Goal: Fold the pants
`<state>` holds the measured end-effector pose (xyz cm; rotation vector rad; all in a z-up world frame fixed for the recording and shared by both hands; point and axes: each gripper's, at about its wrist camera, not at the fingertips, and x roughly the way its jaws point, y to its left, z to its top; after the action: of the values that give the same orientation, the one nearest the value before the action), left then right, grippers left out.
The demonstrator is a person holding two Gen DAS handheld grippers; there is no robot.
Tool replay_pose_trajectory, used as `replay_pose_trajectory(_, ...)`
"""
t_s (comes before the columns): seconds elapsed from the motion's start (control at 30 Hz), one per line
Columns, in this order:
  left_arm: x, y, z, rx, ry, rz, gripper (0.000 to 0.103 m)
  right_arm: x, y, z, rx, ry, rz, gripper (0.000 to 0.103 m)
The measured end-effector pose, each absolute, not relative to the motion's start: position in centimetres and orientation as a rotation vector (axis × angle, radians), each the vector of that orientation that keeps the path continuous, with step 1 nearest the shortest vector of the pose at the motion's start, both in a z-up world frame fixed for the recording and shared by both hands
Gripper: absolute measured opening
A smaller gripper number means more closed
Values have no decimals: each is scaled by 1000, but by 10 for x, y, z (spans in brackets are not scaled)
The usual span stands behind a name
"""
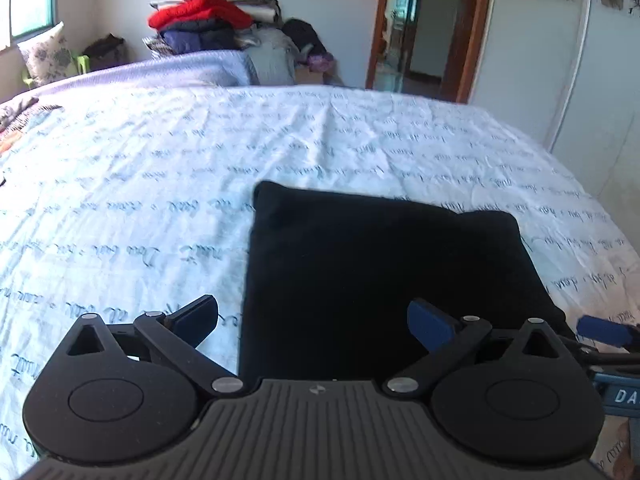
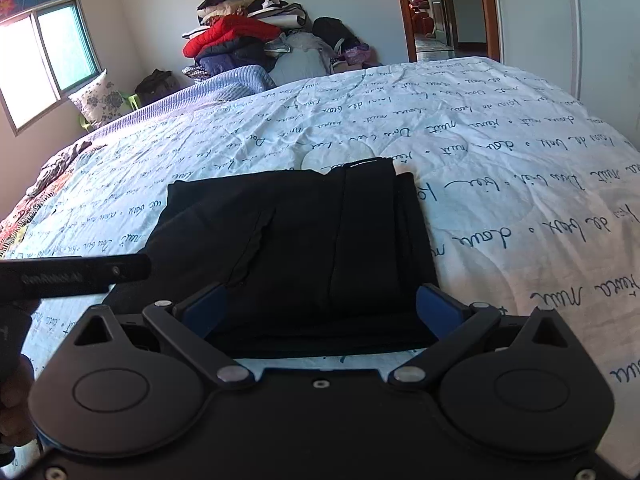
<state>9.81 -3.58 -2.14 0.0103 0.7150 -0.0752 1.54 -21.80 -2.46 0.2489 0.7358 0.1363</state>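
Bed point(image 2: 500, 168) fills both views, white quilt with blue script print; clothes pile point(image 2: 240, 36) against the far wall, doorway point(image 1: 420, 28) off to the right, neither matters to me

Pants point(image 2: 288, 240), black, lie on the bed near the front edge, already folded down to a compact rectangle. From the right wrist I see layered edges along the right side and a lighter strip at the far end that I take for the waistband, can't confirm. From the left wrist it reads as one flat dark block point(image 1: 380, 280), corners fairly square

Left gripper point(image 1: 312, 322) is spread wide, nothing between the fingers, hovering at the pants' near left edge; left finger over bare quilt, right finger over the fabric. Right gripper point(image 2: 320, 308) also spread wide and empty, straddling the near edge of the stack. Can't tell whether either one touches the cloth. Left gripper's body shows as a dark bar at the left of the right-wrist view, so the two sit close side by side

My read: late in the fold, both tools released, either done or one last fold or tidy left. If another fold is wanted, I'd need both grippers to pinch the near edge through all layers, lift together and carry it to the far edge, level, so the layered right side doesn't slide out. Otherwise just back off
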Motion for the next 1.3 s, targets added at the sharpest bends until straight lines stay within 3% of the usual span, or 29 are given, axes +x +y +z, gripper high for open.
replay_pose_trajectory(1.3,75,-52,-17,101,732,-98,103,-2,-221,-10,266,728,181,103)
